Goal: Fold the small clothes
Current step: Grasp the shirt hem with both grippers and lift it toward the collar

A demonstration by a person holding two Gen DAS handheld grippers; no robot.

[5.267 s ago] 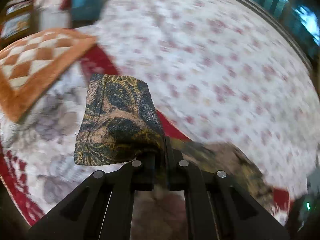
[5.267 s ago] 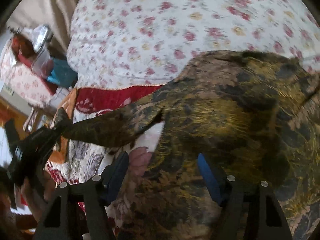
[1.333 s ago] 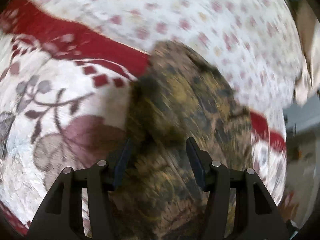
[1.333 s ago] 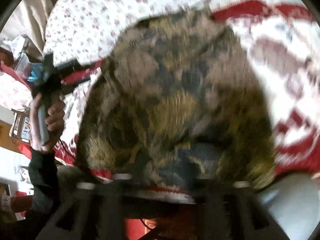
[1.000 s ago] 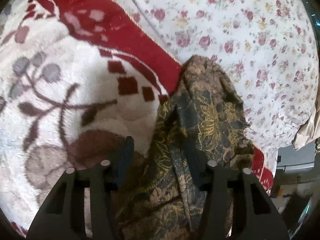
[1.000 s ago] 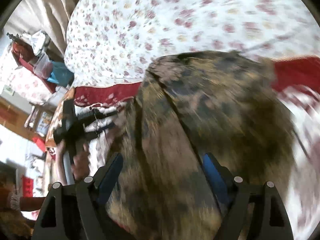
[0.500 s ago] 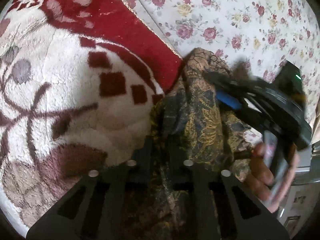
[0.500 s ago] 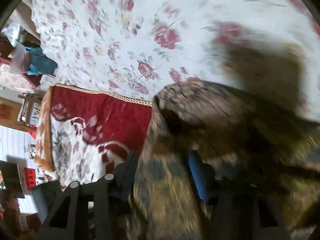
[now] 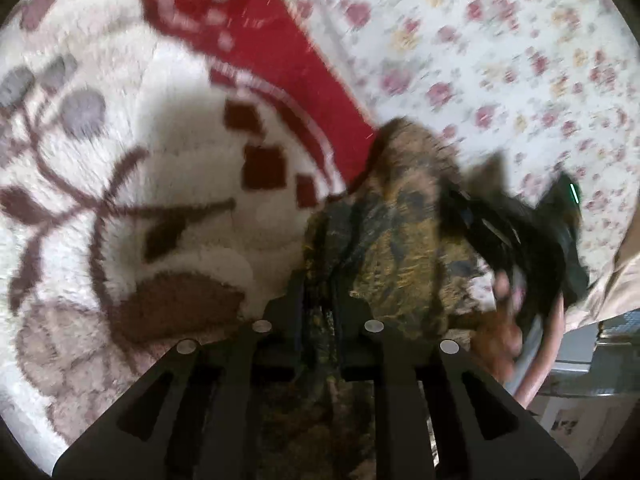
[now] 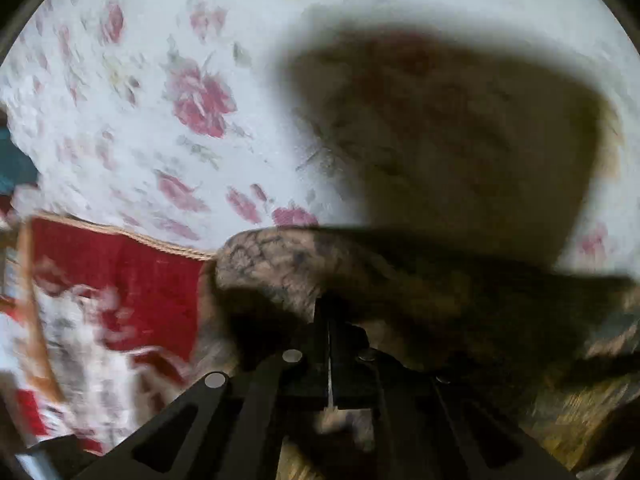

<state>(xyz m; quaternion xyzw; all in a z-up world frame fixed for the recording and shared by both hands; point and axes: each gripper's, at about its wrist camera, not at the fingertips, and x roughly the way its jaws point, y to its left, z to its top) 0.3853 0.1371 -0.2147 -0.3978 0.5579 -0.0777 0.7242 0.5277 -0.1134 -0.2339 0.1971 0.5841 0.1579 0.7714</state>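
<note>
The left gripper [image 9: 318, 300] is pinching a fold of the dark, gold-patterned fabric garment [image 9: 400, 232], jaws nearly closed on it. The right gripper [image 10: 328, 320] is clamping the same garment's far edge. It is lying bunched across the plush red-and-white floral blanket [image 9: 160, 160] and rose-printed bedsheet [image 9: 500, 60]. Probably mid-fold; next, both grips need carrying over together, evenly.

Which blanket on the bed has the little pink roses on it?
The thin white sheet at the far side has the pink roses. The fluffy blanket beside it is cream with a red border and brown leaf shapes instead.
</note>
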